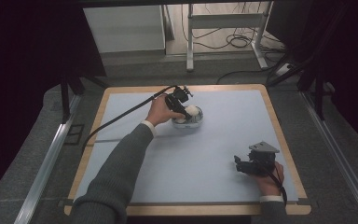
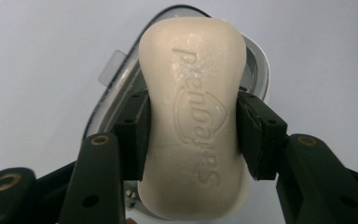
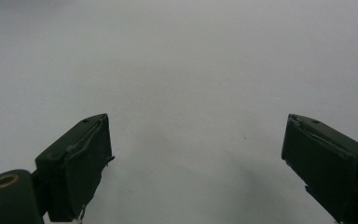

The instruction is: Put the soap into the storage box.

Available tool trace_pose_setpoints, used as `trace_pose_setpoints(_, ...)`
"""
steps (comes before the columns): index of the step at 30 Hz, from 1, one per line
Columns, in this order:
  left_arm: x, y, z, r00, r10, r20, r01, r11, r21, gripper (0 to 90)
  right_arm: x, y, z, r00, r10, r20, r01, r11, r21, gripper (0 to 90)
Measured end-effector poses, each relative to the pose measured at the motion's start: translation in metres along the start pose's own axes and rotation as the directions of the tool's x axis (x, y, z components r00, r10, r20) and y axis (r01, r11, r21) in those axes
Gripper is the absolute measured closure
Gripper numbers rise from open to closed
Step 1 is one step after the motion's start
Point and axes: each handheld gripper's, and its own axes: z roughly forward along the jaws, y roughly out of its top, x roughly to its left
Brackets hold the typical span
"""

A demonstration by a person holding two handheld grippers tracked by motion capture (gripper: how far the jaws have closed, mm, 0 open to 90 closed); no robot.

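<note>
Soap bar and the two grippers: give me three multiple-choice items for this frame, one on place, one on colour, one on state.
1. Where is the soap bar?
A. Above a clear soap dish
B. Flat on the bare blue mat by the right gripper
C. On the floor beyond the table

2. What colour is the soap bar?
A. Green
B. Creamy white
C. Pink

3. How do the jaws of the right gripper stand?
A. Shut on the soap
B. Shut on a cloth
C. Open, with nothing between them

Answers:
1 A: the left gripper view shows the dish's clear rim right behind the bar.
2 B: the bar is pale cream, with embossed lettering.
3 C: the right gripper view shows the pads wide apart over the bare blue mat, while the left gripper clamps the bar's sides.
</note>
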Motion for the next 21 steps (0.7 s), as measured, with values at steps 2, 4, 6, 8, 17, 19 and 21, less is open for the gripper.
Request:
trace_pose_setpoints(2, -0.001, 0.0, 0.002, 1.0, 0.001, 0.003, -0.001, 1.0, 0.004, 49.5, 0.0, 0.0, 0.0, 1.0, 0.001, -0.001, -0.001, 1.0, 0.002, 8.1)
trace_pose_setpoints(4, -0.002, 0.0, 0.004, 1.0, 0.004, 0.002, -0.004, 1.0, 0.003, 49.5, 0.001, 0.0, 0.0, 1.0, 0.0, -0.001, 0.0, 1.0, 0.003, 8.1)
trace_pose_setpoints(6, -0.003, 0.0, 0.006, 1.0, 0.009, 0.003, -0.009, 1.0, 0.003, 49.4, 0.001, 0.0, 0.0, 1.0, 0.003, -0.001, -0.003, 1.0, 0.002, 8.1)
trace_pose_setpoints(8, -0.005, -0.001, 0.007, 1.0, -0.003, 0.008, 0.003, 0.9999, -0.011, 49.4, 0.001, 0.0, 0.0, 1.0, 0.003, -0.001, -0.003, 1.0, 0.003, 8.1)
trace_pose_setpoints(17, -0.008, -0.005, -0.01, 1.0, 0.007, -0.001, -0.007, 0.9957, -0.092, 38.2, 0.001, 0.0, 0.0, 1.0, -0.004, -0.003, 0.004, 1.0, 0.005, 8.1)
trace_pose_setpoints(19, -0.009, -0.007, -0.015, 1.0, -0.005, -0.005, 0.004, 0.9916, -0.129, 37.6, 0.001, 0.0, 0.001, 1.0, -0.003, -0.003, 0.003, 1.0, 0.005, 8.1)
trace_pose_setpoints(21, -0.009, -0.011, -0.022, 0.9997, -0.018, 0.015, 0.02, 0.9885, -0.15, 36.3, 0.002, 0.0, 0.0, 1.0, -0.003, -0.006, 0.003, 1.0, 0.004, 8.1)
